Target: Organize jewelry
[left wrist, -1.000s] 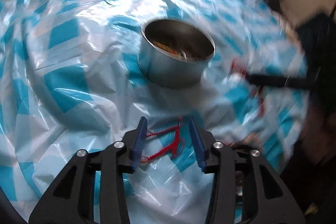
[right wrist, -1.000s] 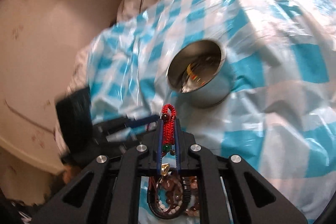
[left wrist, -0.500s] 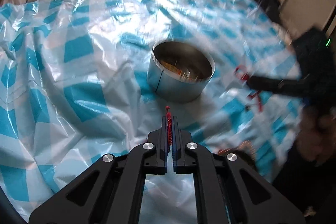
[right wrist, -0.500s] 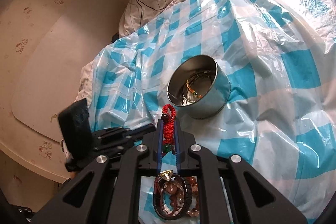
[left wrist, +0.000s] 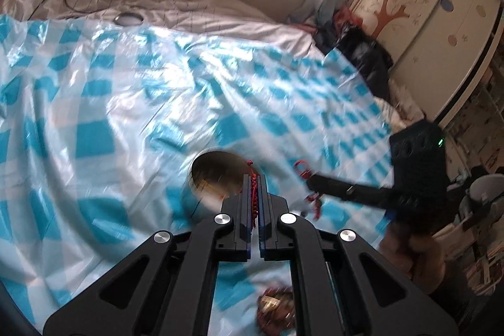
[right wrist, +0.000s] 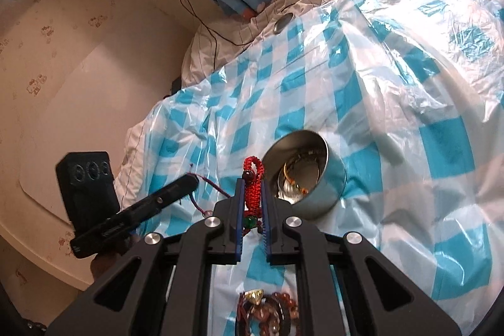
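A round metal tin [left wrist: 214,178] [right wrist: 307,178] with several bracelets inside stands on the blue-and-white checked plastic sheet [left wrist: 126,103]. My left gripper [left wrist: 254,177] is shut on a thin red cord bracelet [left wrist: 251,165], lifted off the sheet just in front of the tin. In the right wrist view the left gripper [right wrist: 192,180] shows at the left, the cord [right wrist: 209,189] dangling from it. My right gripper [right wrist: 252,183] is shut on a braided red bracelet [right wrist: 253,194] with a dark and a green bead, near the tin's left side. It shows again [left wrist: 310,181] in the left wrist view.
A heap of beaded bracelets [right wrist: 267,310] [left wrist: 277,307] lies on the sheet below the grippers. The sheet covers a bed with white bedding [left wrist: 220,18]. A round silver lid [left wrist: 127,18] lies at the sheet's far edge. A wardrobe [left wrist: 425,5] stands to the right.
My left gripper closed on the red cord that lay on the sheet and lifted it, tilting upward. The right gripper rose slightly, still holding its bracelet.
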Tool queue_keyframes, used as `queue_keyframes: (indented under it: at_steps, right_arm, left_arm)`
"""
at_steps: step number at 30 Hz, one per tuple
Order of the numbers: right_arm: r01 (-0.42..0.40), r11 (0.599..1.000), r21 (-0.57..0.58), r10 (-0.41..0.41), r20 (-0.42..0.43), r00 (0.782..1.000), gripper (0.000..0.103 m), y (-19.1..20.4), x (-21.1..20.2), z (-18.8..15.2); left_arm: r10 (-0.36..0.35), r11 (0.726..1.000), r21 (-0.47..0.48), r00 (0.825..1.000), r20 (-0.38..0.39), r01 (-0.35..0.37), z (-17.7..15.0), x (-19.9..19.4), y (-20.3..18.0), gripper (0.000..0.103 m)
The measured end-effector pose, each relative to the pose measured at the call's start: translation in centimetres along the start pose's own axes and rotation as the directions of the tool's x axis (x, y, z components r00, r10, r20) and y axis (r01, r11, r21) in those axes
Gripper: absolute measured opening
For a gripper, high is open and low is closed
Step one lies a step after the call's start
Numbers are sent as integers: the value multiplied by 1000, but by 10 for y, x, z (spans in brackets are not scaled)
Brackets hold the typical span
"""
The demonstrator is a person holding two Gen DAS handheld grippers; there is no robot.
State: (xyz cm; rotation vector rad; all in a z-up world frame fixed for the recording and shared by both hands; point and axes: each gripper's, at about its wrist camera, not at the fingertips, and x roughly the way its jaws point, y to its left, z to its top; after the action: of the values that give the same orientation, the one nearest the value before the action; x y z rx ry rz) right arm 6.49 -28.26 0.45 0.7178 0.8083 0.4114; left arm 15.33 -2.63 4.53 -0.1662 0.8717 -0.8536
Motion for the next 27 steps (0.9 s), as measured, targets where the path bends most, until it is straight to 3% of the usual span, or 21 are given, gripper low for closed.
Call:
queue_keyframes:
  at_steps: [4,7,9,10,12,16,20,27]
  right_arm:
    - [31,999,-11,-30,17,999,11,0,12,8]
    - [110,993,-40,-108,38,993,12,1,27,13]
    - [165,986,-39,-166,-25,986,53,-2,47,16]
    - [190,981,-49,-191,-28,981,55,-2,51,16]
    - [213,975,-69,-215,-17,976,55,0,51,17]
    - [198,979,-58,-197,21,980,57,1,38,20]
    - [198,979,-44,-198,-8,980,60,-6,36,15]
    - [223,974,-49,-224,-29,974,69,-12,22,7]
  left_arm:
    - [-65,997,-27,996,55,66,14,13,-4,3]
    - [-19,997,-68,1000,21,21,18,40,4,5]
    - [107,991,-71,989,-98,-114,13,71,14,14]
    - [152,983,-80,978,-145,-165,9,80,20,17]
    - [159,980,-91,973,-168,-176,4,81,26,19]
    - [192,977,-82,977,-91,-199,10,56,26,37]
    - [180,980,-64,980,-88,-186,7,50,20,40]
    - [179,984,39,972,-151,-175,-17,46,2,44]
